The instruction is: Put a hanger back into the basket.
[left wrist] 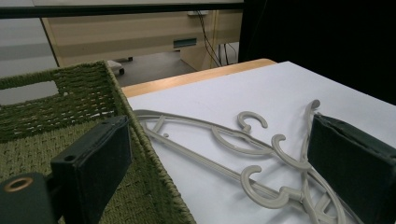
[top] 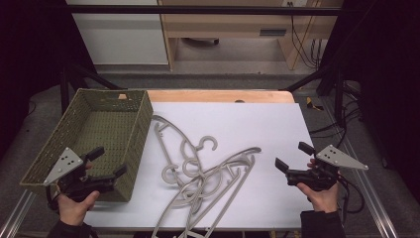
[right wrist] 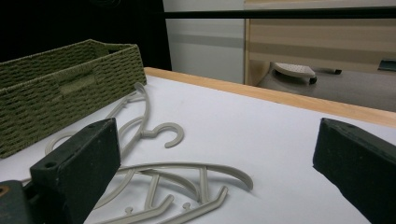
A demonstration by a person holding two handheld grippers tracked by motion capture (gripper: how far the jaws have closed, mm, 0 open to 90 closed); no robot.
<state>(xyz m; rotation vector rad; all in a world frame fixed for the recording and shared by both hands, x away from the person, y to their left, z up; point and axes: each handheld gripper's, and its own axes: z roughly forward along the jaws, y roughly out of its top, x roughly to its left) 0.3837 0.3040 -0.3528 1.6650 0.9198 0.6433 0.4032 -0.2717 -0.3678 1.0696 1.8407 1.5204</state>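
- The tabletop is carrying a green basket and a tangled pile of grey hangers beside it.
- The left tool and right tool are both waiting wide, holding nothing.
- Picking the top hanger by its hook is looking easiest.

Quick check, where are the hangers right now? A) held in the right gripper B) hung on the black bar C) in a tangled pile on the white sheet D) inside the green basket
C: the grey hangers lie tangled on the white sheet, beside the green basket, whose inside is bare; both grippers stand open, holding nothing.
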